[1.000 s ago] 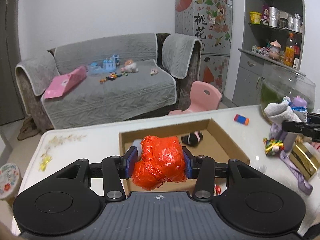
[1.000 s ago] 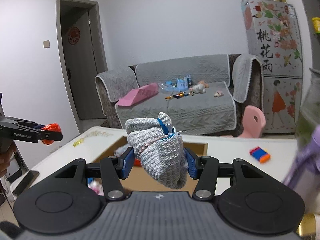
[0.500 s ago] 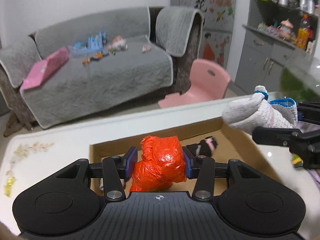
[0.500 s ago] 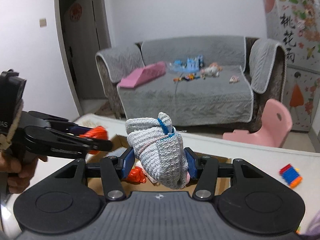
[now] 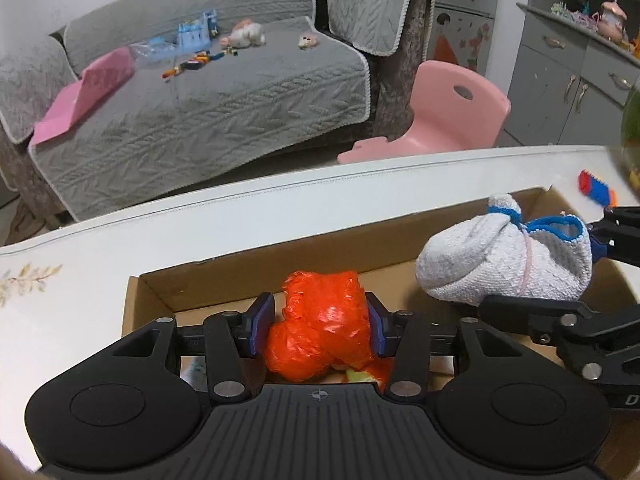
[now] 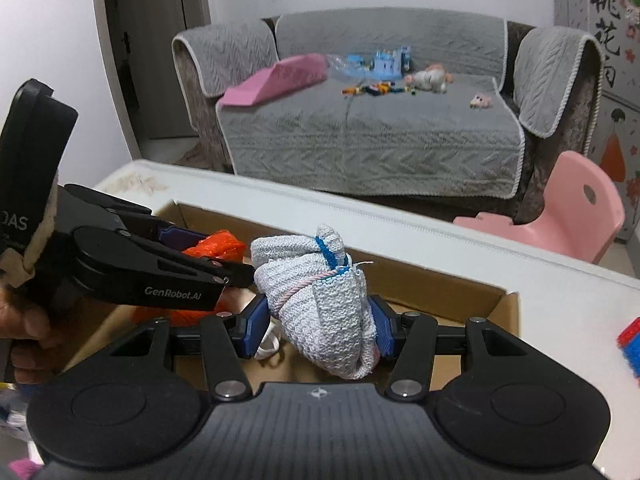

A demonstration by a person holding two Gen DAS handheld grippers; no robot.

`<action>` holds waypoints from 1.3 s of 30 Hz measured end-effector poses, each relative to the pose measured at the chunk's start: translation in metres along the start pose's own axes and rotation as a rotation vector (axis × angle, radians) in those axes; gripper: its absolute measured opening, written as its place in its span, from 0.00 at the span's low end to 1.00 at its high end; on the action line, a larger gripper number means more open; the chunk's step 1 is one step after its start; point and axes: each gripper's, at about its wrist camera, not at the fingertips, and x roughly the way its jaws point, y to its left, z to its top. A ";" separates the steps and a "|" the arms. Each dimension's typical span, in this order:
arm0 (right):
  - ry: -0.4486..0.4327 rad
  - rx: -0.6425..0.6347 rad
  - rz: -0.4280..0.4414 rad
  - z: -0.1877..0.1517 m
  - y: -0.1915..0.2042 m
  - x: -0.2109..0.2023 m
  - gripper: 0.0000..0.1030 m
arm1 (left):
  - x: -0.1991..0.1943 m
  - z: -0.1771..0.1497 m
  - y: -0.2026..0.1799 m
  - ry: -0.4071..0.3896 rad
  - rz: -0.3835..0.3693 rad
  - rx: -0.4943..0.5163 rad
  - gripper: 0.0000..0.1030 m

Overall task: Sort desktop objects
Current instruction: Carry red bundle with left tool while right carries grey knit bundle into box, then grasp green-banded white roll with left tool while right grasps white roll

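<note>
Grippers first: the left gripper (image 5: 320, 330) has an orange plastic bundle (image 5: 320, 328) between its blue pads. Its jaws have just been opening a bit; the right-hand pad touches the bundle and a thin gap shows at the left-hand one, so the hold looks loose. The right gripper (image 6: 318, 326) is clamped snug on a grey knitted sock bundle (image 6: 320, 308) tied with blue and pink thread.

What the next move turns on: both bundles hang right above the open cardboard box (image 5: 208, 280), which fills the lower middle of each view. So the drop spot lies straight down from either pair of jaws, and I'd guess it's just a let-go. The left one looks closer to releasing. In the left wrist view the sock bundle sits at centre right, long axis roughly across the frame.

Box rests on a white table (image 5: 80, 280). Behind, across the upper frame, a grey sofa (image 6: 380, 132) with toys, and a pink chair (image 5: 452, 112) at the right.
</note>
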 end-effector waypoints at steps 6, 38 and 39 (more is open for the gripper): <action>-0.014 -0.030 -0.009 0.004 0.009 0.002 0.50 | -0.018 -0.002 -0.002 -0.044 0.023 0.005 0.83; -0.109 0.027 0.052 -0.173 0.035 -0.180 0.67 | -0.209 -0.242 -0.119 -0.051 -0.161 0.071 0.99; -0.104 0.030 0.049 -0.174 0.034 -0.177 0.67 | -0.205 -0.241 -0.121 -0.048 -0.153 0.071 0.99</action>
